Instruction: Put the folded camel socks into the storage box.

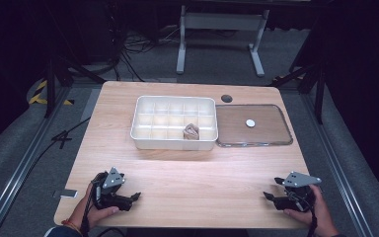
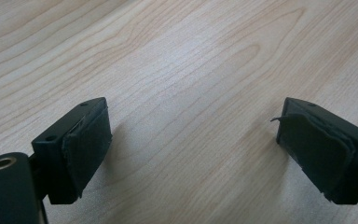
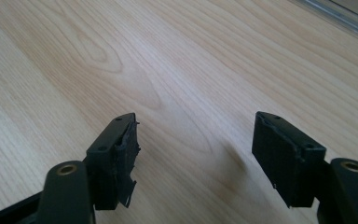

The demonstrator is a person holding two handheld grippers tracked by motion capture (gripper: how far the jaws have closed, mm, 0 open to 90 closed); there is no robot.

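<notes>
While both grippers sit near table (image 1: pixel 187 173) front edge, bare wood between.

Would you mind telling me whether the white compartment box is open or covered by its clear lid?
Open. The box has no cover; the clear lid lies flat on the table beside it, to its right.
</notes>
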